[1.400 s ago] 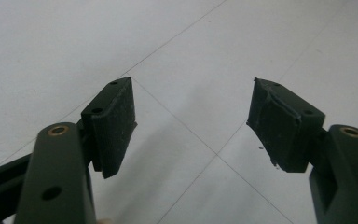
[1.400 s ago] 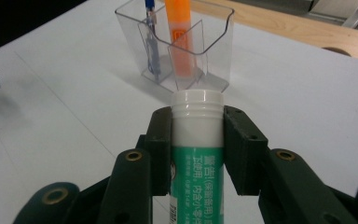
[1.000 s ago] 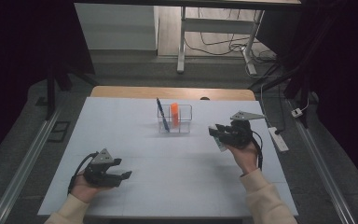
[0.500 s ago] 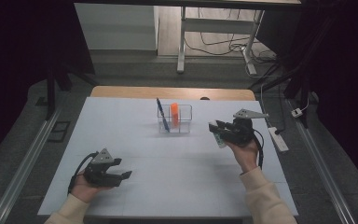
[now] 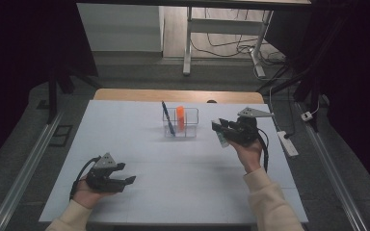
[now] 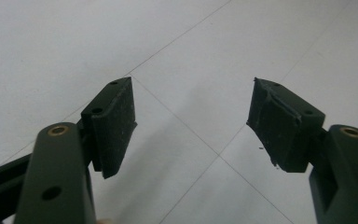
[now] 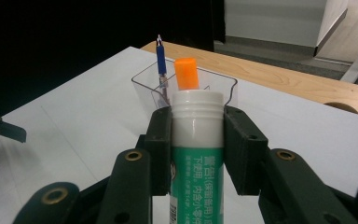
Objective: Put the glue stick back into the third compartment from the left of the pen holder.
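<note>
I am working over the wide white surface (image 5: 139,144), where the clear plastic two-compartment holder (image 5: 189,126) is sitting at the far middle. My right hand-held gripper (image 5: 220,129) is clenching the green-labelled white glue stick (image 7: 196,154), cap off, its long axis pointing toward that holder, which is lying just to its left. The left hand-held gripper (image 5: 127,181) is resting released at the near left, well apart, so the right is nearer.

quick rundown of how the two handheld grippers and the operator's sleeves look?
Both grippers, left gripper and right gripper, are black, two-jawed, each topped by a grey three-cornered plate and trailing a black cable. Jaw arms carry brass-coloured pivot pins; the pads are flat, dark, scuffed. Sleeves are cream.
</note>
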Demonstrator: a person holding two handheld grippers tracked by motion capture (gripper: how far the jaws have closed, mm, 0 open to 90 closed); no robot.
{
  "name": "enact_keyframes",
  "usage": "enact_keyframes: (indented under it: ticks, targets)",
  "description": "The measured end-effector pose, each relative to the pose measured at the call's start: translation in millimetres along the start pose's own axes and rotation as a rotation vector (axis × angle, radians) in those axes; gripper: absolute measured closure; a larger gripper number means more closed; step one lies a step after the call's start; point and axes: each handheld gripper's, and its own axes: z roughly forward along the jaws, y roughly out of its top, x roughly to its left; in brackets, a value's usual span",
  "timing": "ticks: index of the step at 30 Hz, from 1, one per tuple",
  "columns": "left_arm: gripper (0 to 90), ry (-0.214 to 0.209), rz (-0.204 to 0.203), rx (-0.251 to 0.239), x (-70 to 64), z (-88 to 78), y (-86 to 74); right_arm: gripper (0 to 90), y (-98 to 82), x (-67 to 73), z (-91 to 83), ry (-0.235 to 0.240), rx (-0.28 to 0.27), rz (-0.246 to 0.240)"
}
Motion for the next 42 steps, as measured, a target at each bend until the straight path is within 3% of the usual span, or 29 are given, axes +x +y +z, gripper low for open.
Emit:
enact_keyframes:
  ticks: [19, 42]
  targets:
    - [31.4, -0.004, -0.001, -0.004, 0.6, 0.5, 0.3, 64.5, 13.5, -2.1, 12.5, -0.013, -0.038, 0.0]
    - [31.3, -0.002, -0.002, -0.005, 2.0, -0.4, -0.2, 64.5, 33.7, -1.3, 46.2, -0.01, -0.09, -0.001]
